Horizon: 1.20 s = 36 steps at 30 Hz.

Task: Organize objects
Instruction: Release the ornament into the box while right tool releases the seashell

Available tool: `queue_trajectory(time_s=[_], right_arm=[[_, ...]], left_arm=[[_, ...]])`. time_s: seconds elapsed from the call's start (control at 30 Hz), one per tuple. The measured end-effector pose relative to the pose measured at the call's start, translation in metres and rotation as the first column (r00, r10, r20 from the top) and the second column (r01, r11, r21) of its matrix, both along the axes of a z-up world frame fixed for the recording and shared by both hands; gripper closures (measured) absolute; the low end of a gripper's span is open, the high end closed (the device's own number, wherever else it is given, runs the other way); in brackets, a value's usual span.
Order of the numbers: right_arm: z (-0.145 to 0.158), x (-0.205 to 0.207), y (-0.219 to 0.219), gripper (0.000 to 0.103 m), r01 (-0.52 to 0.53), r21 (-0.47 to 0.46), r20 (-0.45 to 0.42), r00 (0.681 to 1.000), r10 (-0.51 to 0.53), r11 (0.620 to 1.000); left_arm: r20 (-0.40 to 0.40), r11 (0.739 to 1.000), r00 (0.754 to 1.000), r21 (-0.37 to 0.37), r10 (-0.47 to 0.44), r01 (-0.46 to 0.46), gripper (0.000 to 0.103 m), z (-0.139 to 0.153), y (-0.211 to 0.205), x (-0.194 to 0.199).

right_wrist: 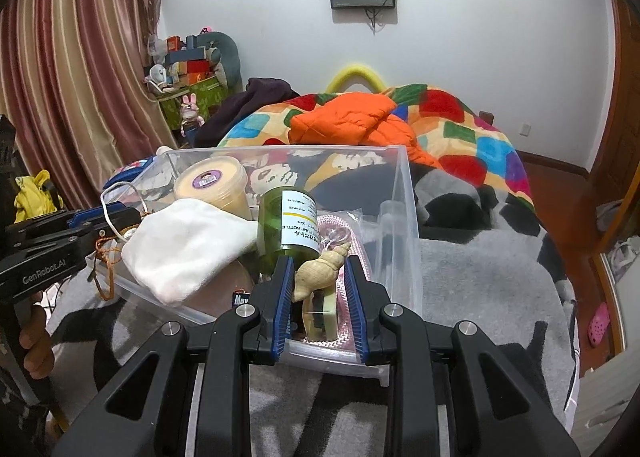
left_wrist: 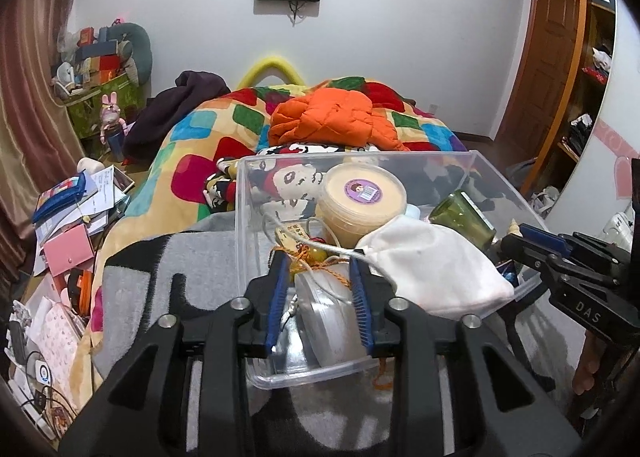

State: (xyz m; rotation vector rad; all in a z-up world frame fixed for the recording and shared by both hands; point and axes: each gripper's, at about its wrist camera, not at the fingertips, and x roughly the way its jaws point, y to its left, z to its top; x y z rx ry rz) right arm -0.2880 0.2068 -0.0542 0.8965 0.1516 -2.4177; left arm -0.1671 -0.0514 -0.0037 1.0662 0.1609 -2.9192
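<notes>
A clear plastic box (left_wrist: 472,161) (right_wrist: 404,185) sits on a grey blanket. It holds a yellow tub (left_wrist: 362,193) (right_wrist: 212,185), a green bottle (left_wrist: 464,213) (right_wrist: 288,225) and a white cloth pouch (left_wrist: 436,269) (right_wrist: 188,249). My left gripper (left_wrist: 318,263) (right_wrist: 100,223) reaches over the box's near edge. Its jaws stand apart around an amber bead charm (left_wrist: 306,259) with orange cord, and the pads do not press on it. My right gripper (right_wrist: 317,263) (left_wrist: 524,235) is shut on a cream seashell (right_wrist: 320,269) over the box's right side, beside the bottle.
Behind the box lie a bright patchwork quilt (left_wrist: 208,129) and an orange jacket (left_wrist: 332,117). Papers and small boxes (left_wrist: 76,209) are piled at the left of the bed. A hand (right_wrist: 36,341) holds the left gripper's handle. An open wardrobe (left_wrist: 588,105) stands at the right.
</notes>
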Motion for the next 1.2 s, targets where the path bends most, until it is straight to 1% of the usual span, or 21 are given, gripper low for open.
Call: queue_trajectory(time_s=[0.07,0.1,0.17,0.23,0.3,0.4,0.53,0.67,0.77,0.8,0.9,1.03,1.1,1.17,1.2], right_arm=[[0.000,0.000,0.000,0.078,0.003,0.005,0.001,1.000,-0.003,1.000],[0.000,0.000,0.000,0.076,0.003,0.007,0.002,1.000,-0.003,1.000],[0.001,0.001,-0.001,0.069,-0.005,0.004,0.004,1.000,0.005,1.000],[0.002,0.004,-0.003,0.059,-0.004,0.009,-0.006,1.000,0.004,1.000],[0.004,0.006,-0.003,0.058,-0.005,0.010,-0.013,1.000,0.005,1.000],[0.006,0.009,-0.004,0.057,-0.010,0.011,-0.015,1.000,0.010,1.000],[0.010,0.013,-0.003,0.054,-0.013,0.002,-0.017,1.000,0.013,1.000],[0.016,0.020,-0.003,0.052,-0.019,0.005,-0.034,0.999,0.019,1.000],[0.020,0.026,-0.003,0.051,-0.023,0.007,-0.045,0.999,0.023,1.000],[0.022,0.028,-0.003,0.050,-0.025,0.007,-0.048,0.999,0.025,1.000],[0.026,0.035,-0.001,0.040,-0.024,0.004,-0.062,0.998,0.024,1.000],[0.033,0.046,0.002,0.039,-0.024,-0.001,-0.088,0.996,0.023,1.000],[0.035,0.050,0.003,0.038,-0.022,-0.002,-0.093,0.995,0.022,1.000],[0.037,0.053,0.005,0.034,-0.022,-0.006,-0.095,0.995,0.021,1.000],[0.038,0.055,0.006,0.030,-0.022,-0.010,-0.096,0.995,0.021,1.000]], left_arm=[[-0.003,1.000,1.000,0.000,-0.006,0.006,0.062,0.001,0.001,0.002],[-0.004,1.000,1.000,0.000,-0.009,0.009,0.060,0.001,0.002,0.004],[-0.006,1.000,1.000,-0.003,-0.012,0.012,0.060,0.002,0.003,0.006],[-0.005,1.000,1.000,-0.003,-0.014,0.014,0.059,0.002,0.004,0.008],[-0.006,1.000,1.000,-0.004,-0.016,0.016,0.056,0.002,0.004,0.010],[-0.012,1.000,1.000,0.000,-0.018,0.018,0.054,0.004,0.004,0.013],[-0.024,1.000,0.999,-0.007,-0.025,0.025,0.052,0.009,0.007,0.020],[-0.041,0.999,0.999,-0.021,-0.033,0.032,0.044,0.013,0.013,0.027],[-0.055,0.999,0.998,-0.018,-0.035,0.034,0.042,0.018,0.015,0.033],[-0.060,0.999,0.998,-0.012,-0.035,0.034,0.040,0.019,0.015,0.035],[-0.075,0.999,0.997,-0.004,-0.034,0.034,0.035,0.024,0.016,0.041],[-0.085,0.999,0.996,0.004,-0.037,0.037,0.032,0.028,0.017,0.049],[-0.089,0.999,0.995,0.009,-0.038,0.039,0.029,0.029,0.019,0.053],[-0.093,0.999,0.995,0.010,-0.041,0.042,0.029,0.030,0.021,0.058],[-0.094,0.999,0.995,0.008,-0.041,0.042,0.029,0.030,0.022,0.061]])
